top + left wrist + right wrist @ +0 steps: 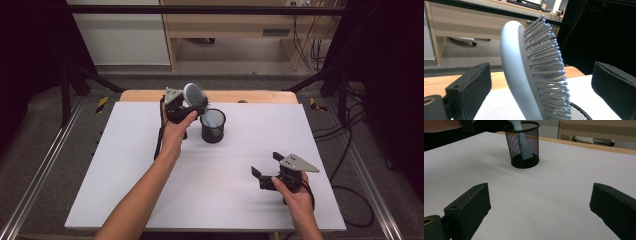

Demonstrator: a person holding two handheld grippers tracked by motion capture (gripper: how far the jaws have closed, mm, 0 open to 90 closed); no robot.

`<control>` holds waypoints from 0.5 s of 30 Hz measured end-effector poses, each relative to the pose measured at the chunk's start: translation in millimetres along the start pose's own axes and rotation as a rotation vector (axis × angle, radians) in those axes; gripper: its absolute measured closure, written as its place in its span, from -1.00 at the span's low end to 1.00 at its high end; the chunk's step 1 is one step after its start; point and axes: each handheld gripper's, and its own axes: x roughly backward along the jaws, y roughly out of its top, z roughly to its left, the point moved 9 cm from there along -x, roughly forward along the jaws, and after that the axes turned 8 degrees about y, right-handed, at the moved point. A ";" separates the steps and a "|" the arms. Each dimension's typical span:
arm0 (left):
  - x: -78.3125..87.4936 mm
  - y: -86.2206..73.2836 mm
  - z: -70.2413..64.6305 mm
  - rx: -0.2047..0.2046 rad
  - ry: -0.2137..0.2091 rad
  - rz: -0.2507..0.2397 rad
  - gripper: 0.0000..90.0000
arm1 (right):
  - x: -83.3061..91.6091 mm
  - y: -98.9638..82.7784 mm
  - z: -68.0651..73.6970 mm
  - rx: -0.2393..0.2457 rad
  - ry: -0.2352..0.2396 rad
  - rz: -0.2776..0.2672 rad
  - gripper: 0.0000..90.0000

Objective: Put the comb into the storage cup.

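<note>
The hairbrush [196, 95] stands handle-down in the mesh cup [213, 127] near the table's [125, 165] far edge, so the cup supports it; the left gripper [541, 82] straddles its head, jaws apart, while the right gripper [266, 170] idles open near the right edge.

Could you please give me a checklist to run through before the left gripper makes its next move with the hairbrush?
1. Hairbrush handle inside the mesh cup: ok.
2. Left gripper jaws apart, brush head between them untouched: ok.
3. Cup upright on the white table: ok.
4. Right gripper open and well away from the cup: ok.
5. Brush settled enough not to tip the cup: cannot tell.
</note>
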 end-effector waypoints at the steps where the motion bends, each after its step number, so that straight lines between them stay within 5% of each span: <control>1: 0.5 0.6 -0.4 0.002 -0.001 -0.003 -0.94 | -0.1 0.1 0.1 0.002 0.001 -0.001 -0.92; 15: 12.4 1.8 -4.2 -0.035 -0.018 -0.022 -0.96 | -0.3 -0.3 0.5 0.006 0.000 0.004 -0.92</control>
